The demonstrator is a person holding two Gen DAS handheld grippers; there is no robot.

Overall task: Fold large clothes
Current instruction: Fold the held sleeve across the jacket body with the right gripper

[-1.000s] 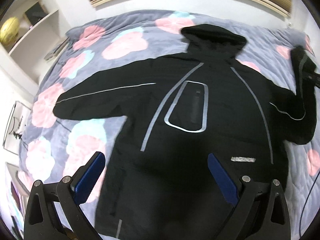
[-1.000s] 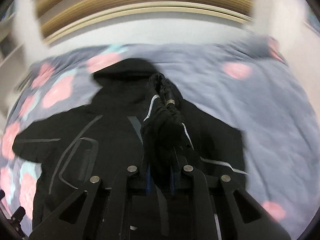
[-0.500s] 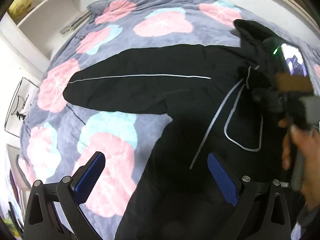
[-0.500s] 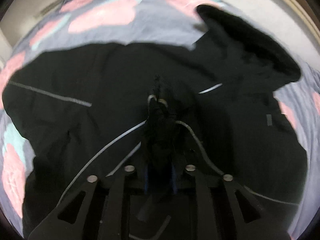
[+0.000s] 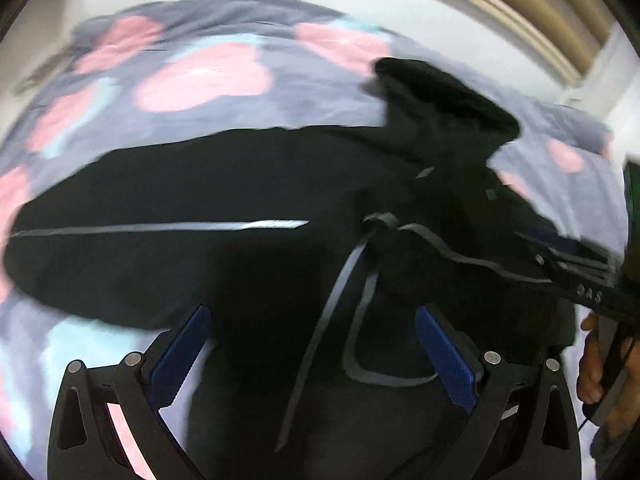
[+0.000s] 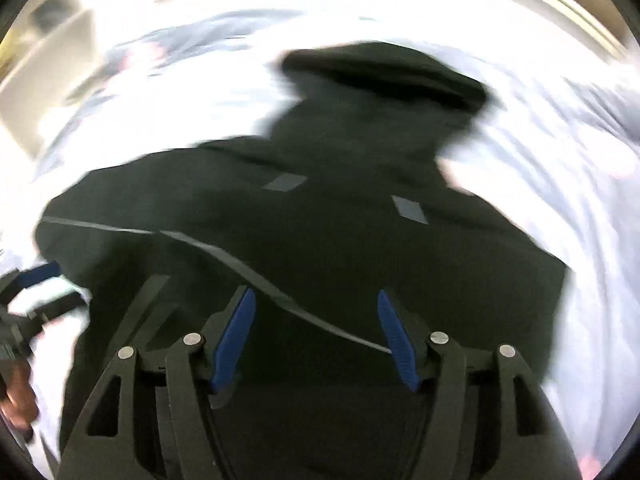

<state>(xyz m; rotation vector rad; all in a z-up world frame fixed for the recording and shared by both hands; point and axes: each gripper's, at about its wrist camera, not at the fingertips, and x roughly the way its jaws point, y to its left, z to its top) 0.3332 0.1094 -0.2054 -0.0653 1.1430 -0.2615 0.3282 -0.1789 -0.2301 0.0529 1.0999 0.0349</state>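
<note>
A black hooded jacket (image 5: 248,264) with grey reflective stripes lies spread on the flowered bedspread (image 5: 208,76). Its left sleeve (image 5: 120,216) stretches out to the left. The other sleeve (image 5: 452,248) lies folded across the chest, its cuff near the middle. My left gripper (image 5: 312,354) hangs open over the jacket's body, with nothing between its blue pads. In the right wrist view my right gripper (image 6: 314,336) is above the folded sleeve (image 6: 248,272); its jaws are opening and stand clear of the cloth. The hood (image 6: 384,68) lies beyond.
The right gripper (image 5: 576,280) and the hand holding it (image 5: 596,368) show at the right edge of the left wrist view. The left gripper (image 6: 32,292) shows at the left edge of the right wrist view. A wooden headboard (image 5: 520,4) and a white wall lie beyond the bed.
The right gripper carried the sleeve across the jacket's chest, then let go of it and opened. The left gripper sank closer to the jacket and stayed open.
</note>
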